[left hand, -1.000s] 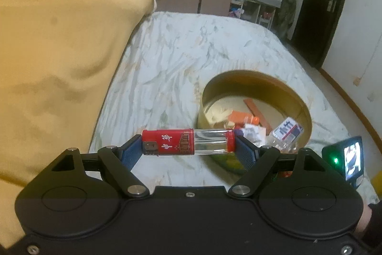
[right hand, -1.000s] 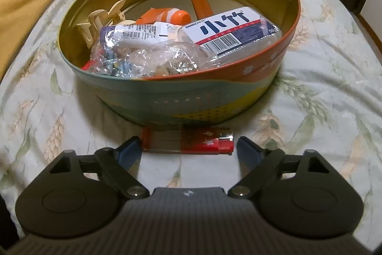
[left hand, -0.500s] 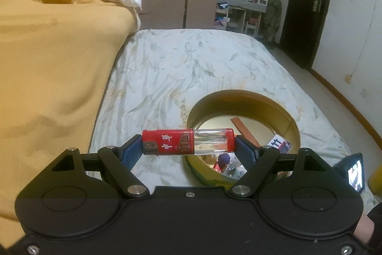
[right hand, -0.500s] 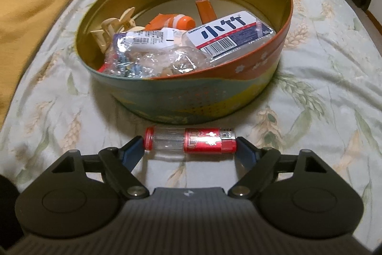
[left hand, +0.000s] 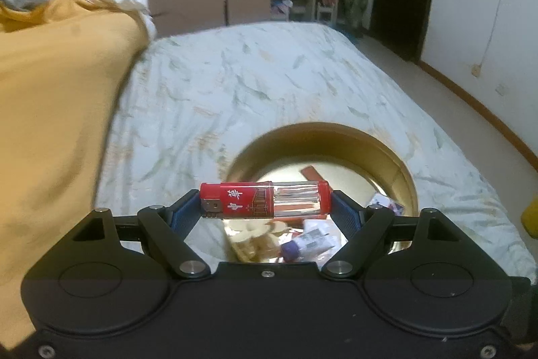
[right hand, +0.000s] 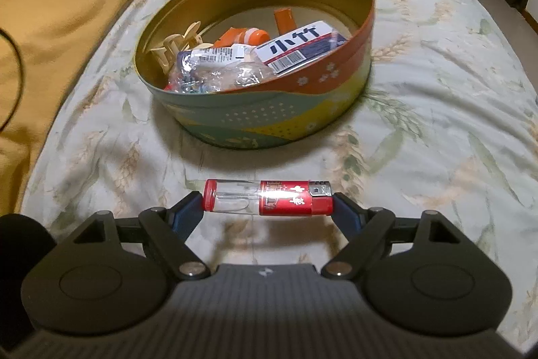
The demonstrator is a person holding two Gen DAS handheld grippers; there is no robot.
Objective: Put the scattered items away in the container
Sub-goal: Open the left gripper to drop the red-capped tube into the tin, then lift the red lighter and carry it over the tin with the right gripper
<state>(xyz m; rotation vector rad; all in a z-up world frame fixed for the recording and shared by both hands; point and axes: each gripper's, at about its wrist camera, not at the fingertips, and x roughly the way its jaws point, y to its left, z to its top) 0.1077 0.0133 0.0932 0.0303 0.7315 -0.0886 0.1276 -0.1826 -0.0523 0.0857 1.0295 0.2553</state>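
Each gripper clamps a red-and-clear plastic lighter endwise: the left gripper (left hand: 265,207) carries its lighter (left hand: 265,199) above the round gold-lined tin (left hand: 400,170) for dropping; the right gripper (right hand: 267,206) lifts its lighter (right hand: 268,197) off the bed (right hand: 437,123).

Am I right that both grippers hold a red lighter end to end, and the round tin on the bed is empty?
Not quite. Each gripper does hold a red lighter end to end, but the round tin on the bed is not empty. The right wrist view shows a hair clip, an orange tube and packets inside.
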